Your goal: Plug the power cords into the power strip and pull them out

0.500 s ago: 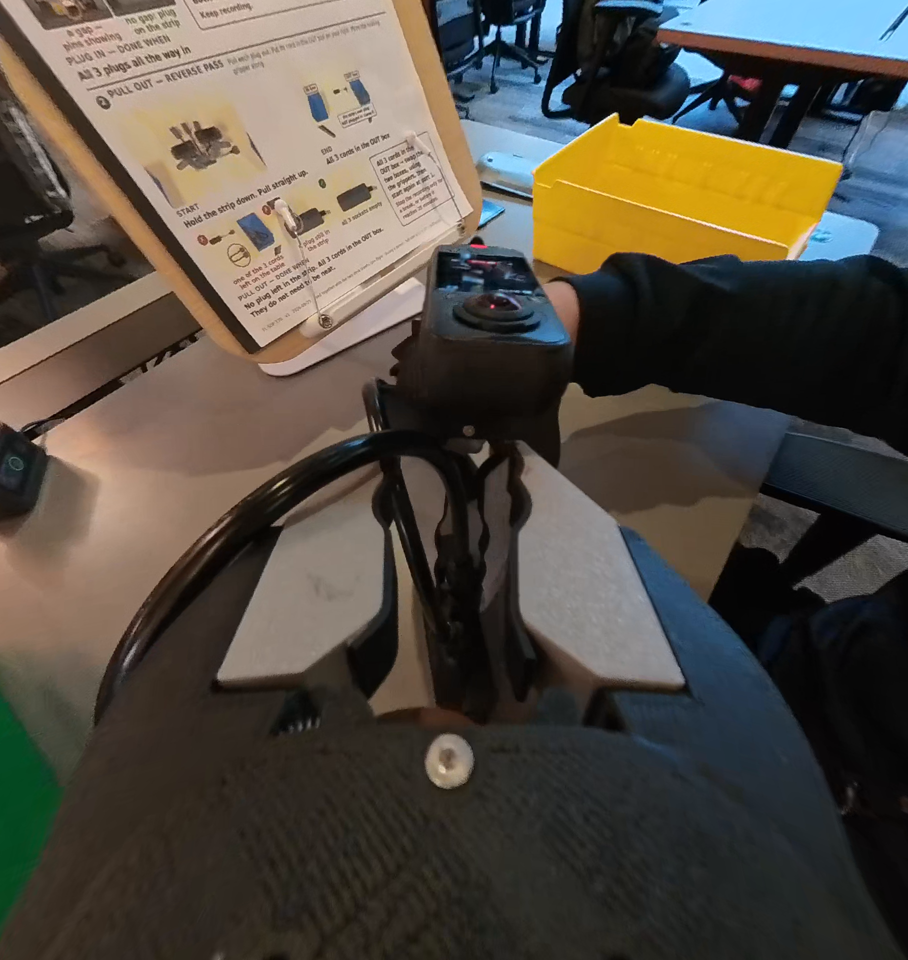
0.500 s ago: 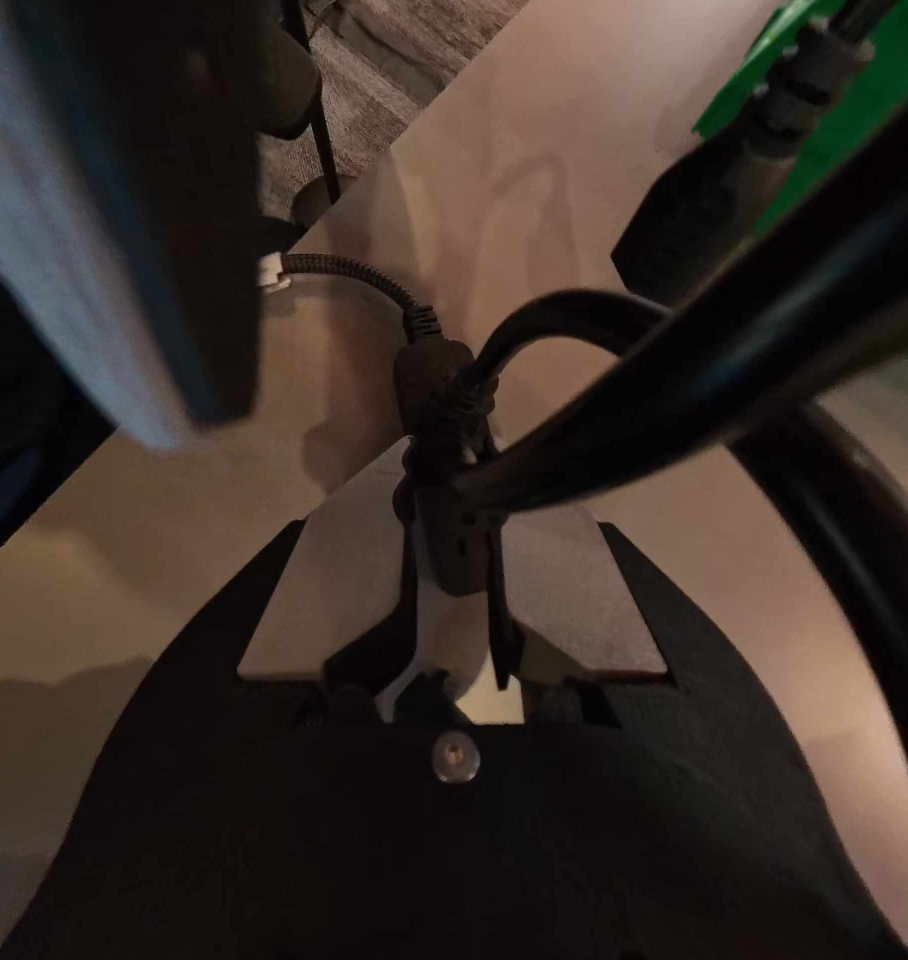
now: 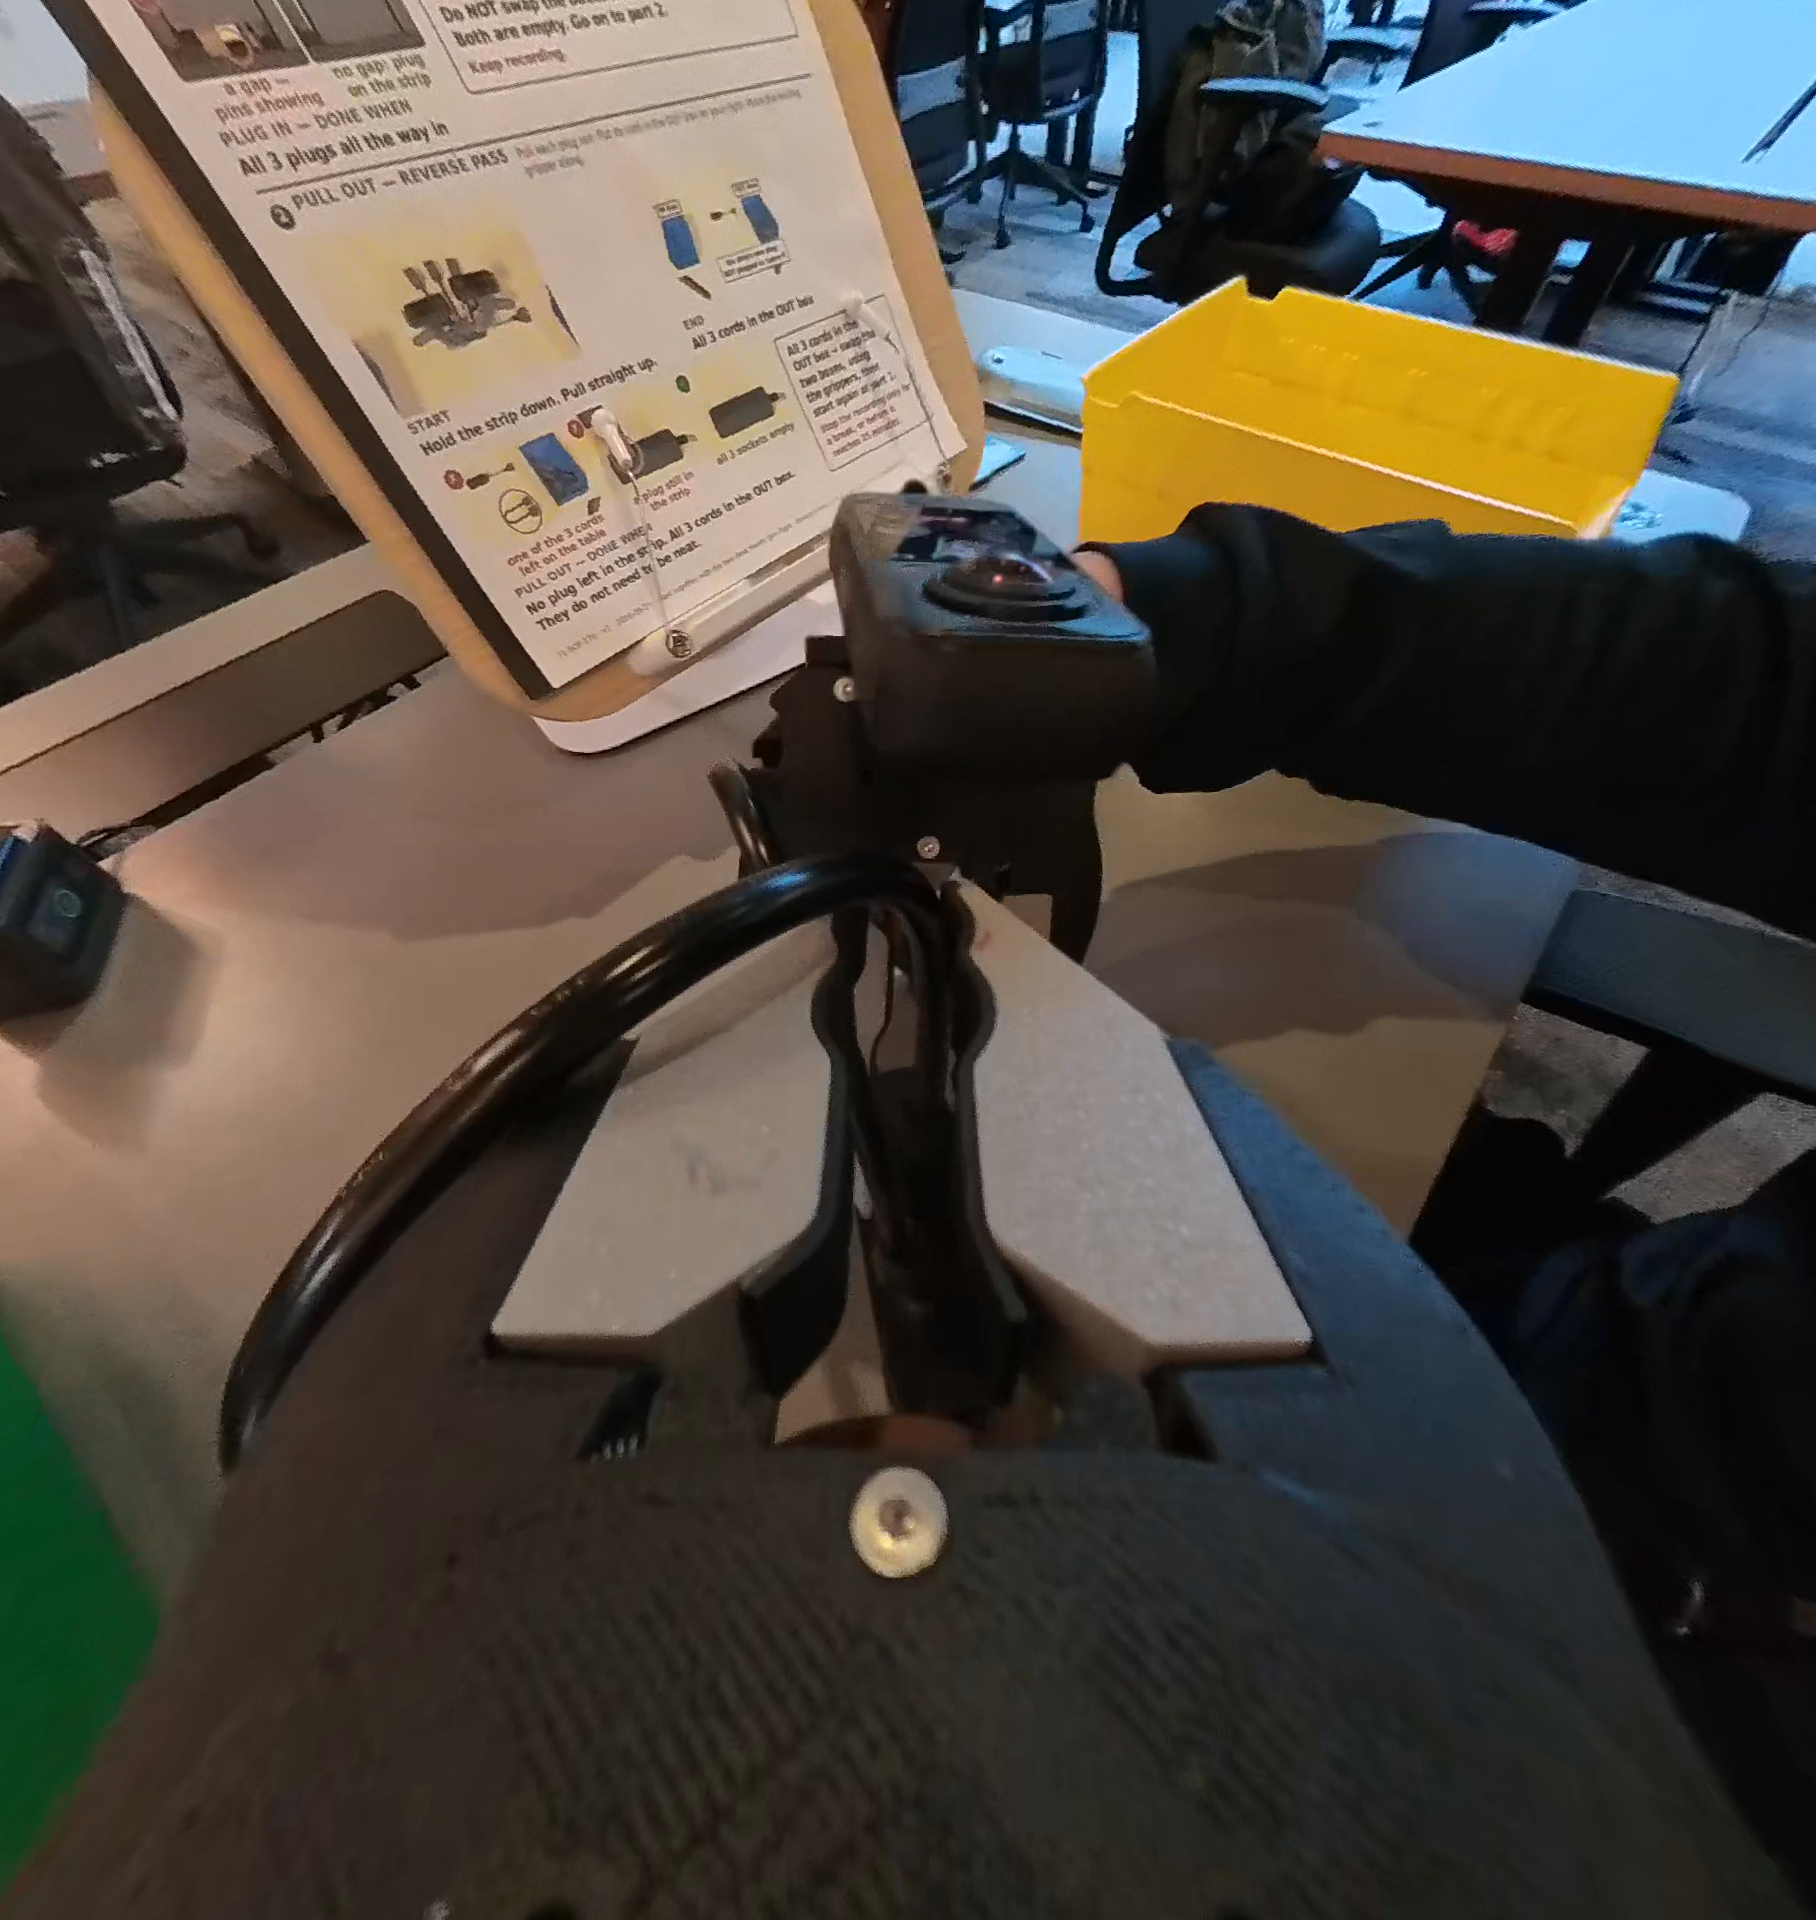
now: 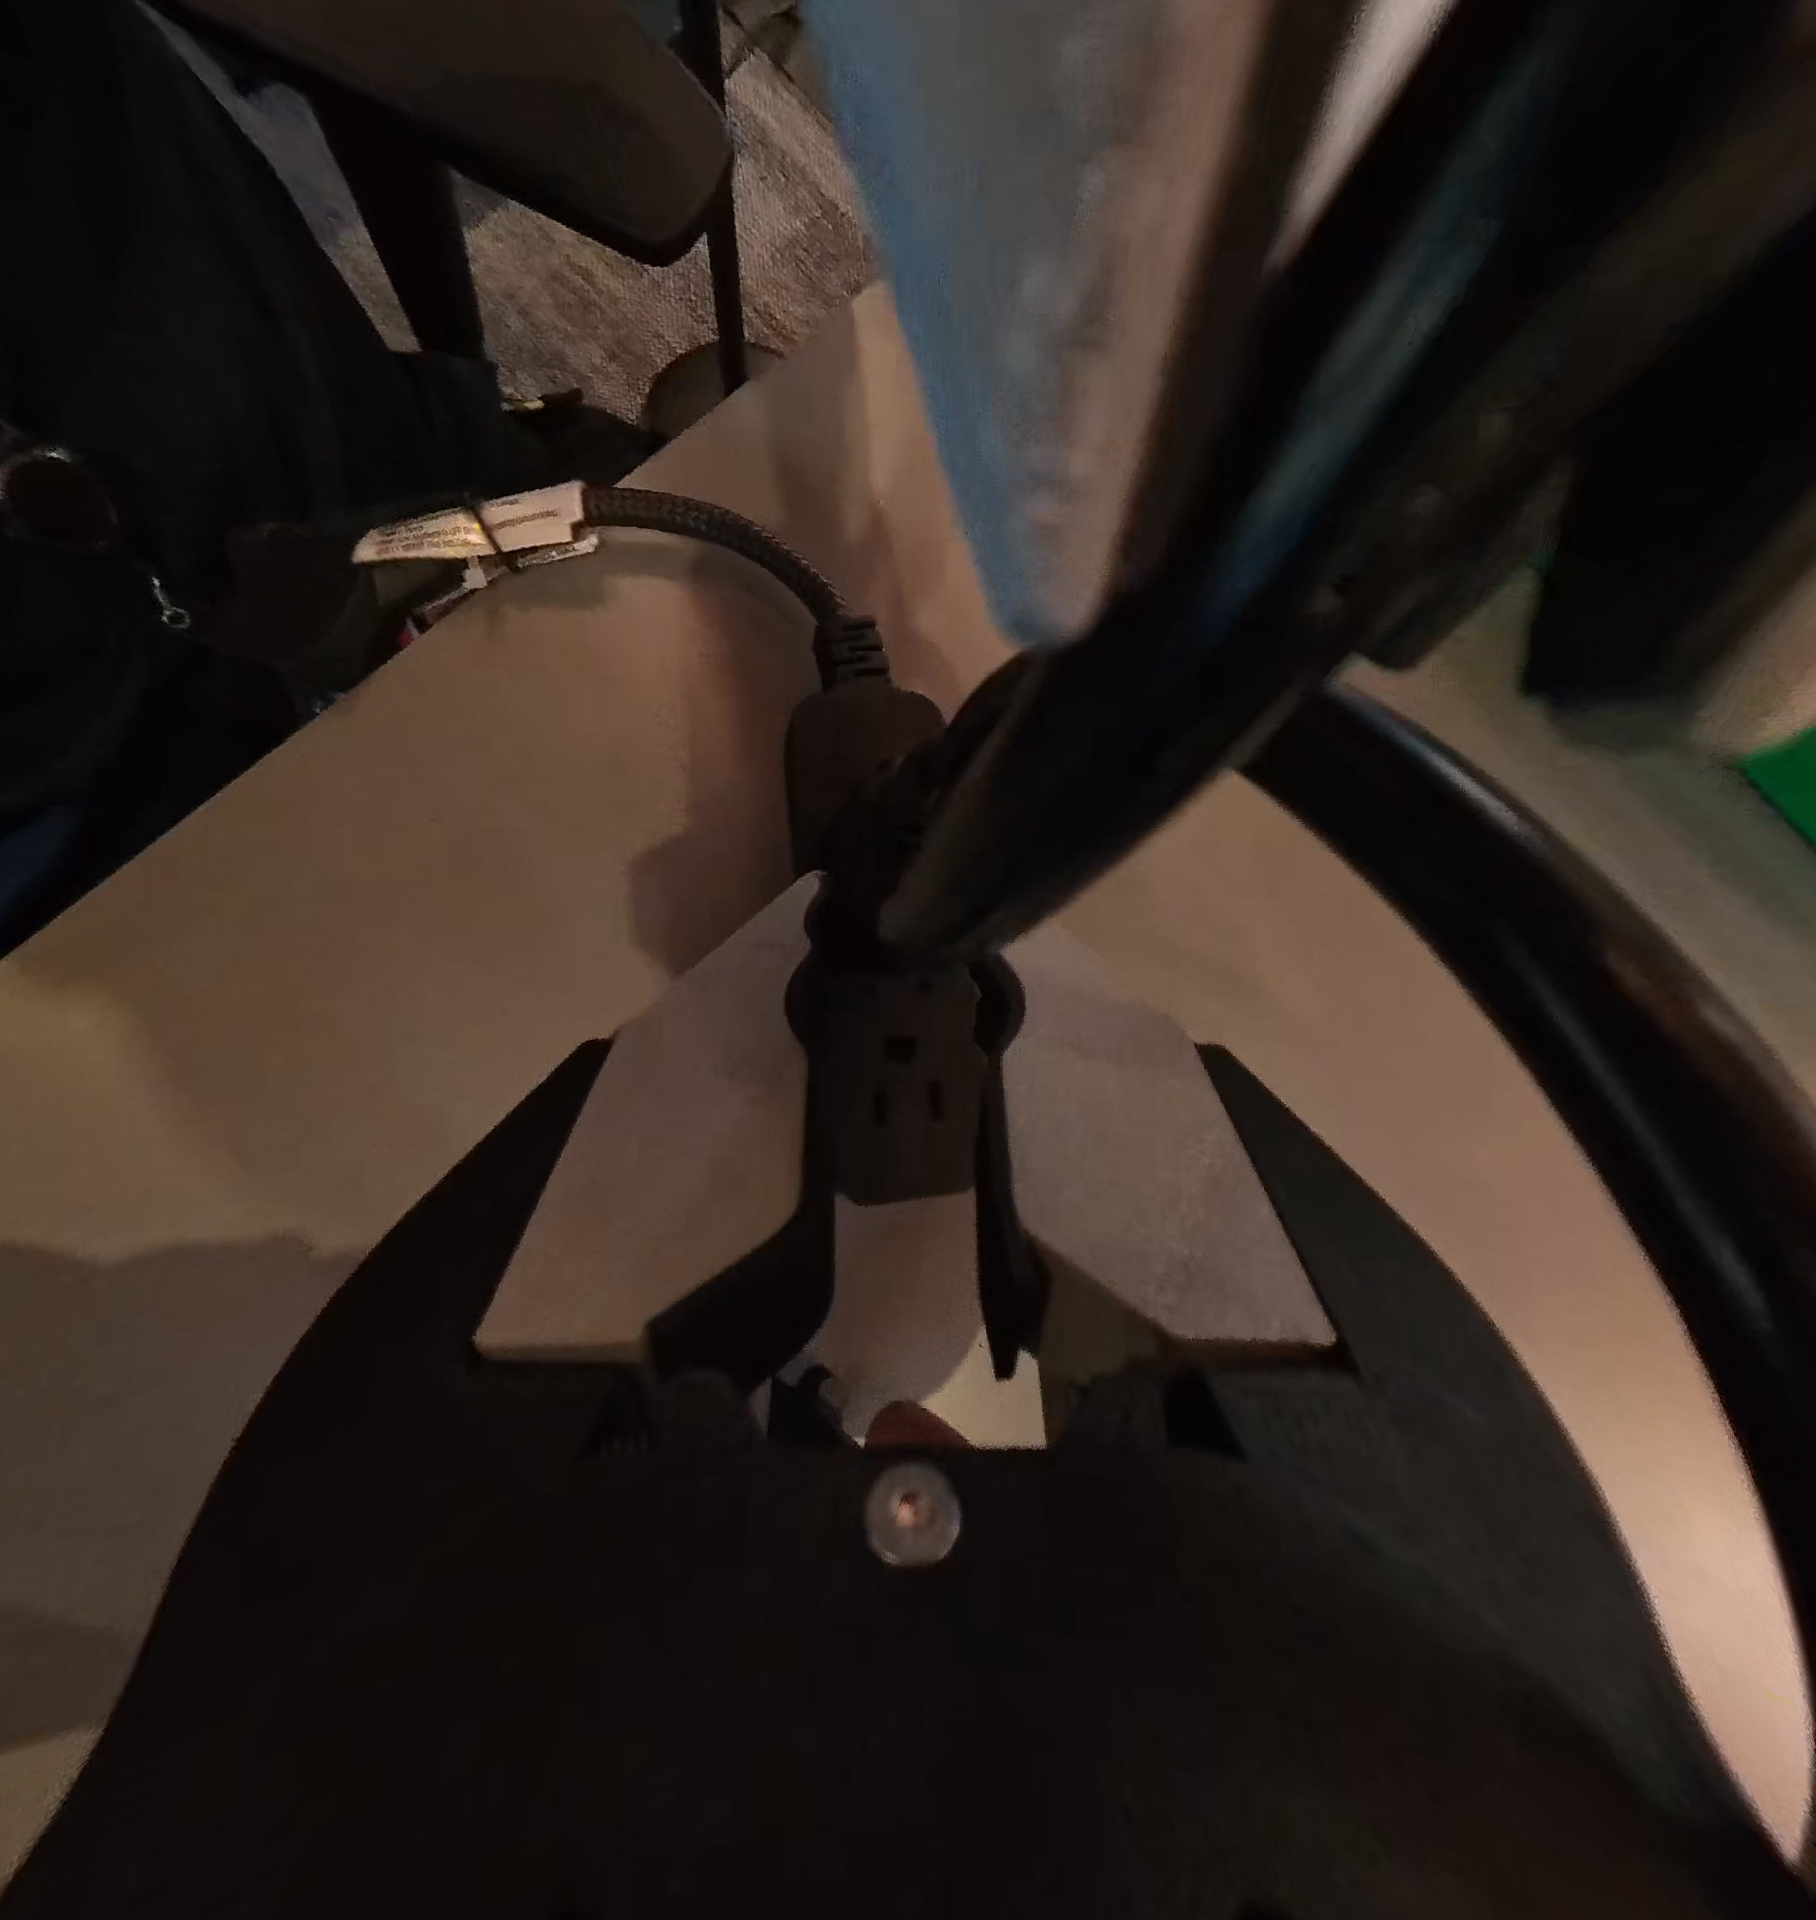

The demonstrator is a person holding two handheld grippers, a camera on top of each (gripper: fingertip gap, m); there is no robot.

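- We clamped our right gripper [image 4: 899,997] on the rigid power strip [image 4: 899,1112], near the desk [image 4: 416,987] edge.
- Our left gripper [image 3: 909,966] pinched the stiff, springy power cord [image 3: 530,1049] at its plug.

The left wrist camera sits just behind its own fingers [image 3: 738,1143], low over the table [image 3: 364,935], facing across it toward the instruction board [image 3: 571,364] and yellow bin [image 3: 1351,436]. The right wrist camera looks steeply down, very close, toward the table's edge [image 4: 312,831] and carpet. Both views share the looping black power cord [image 3: 530,1049] [image 4: 1569,935].
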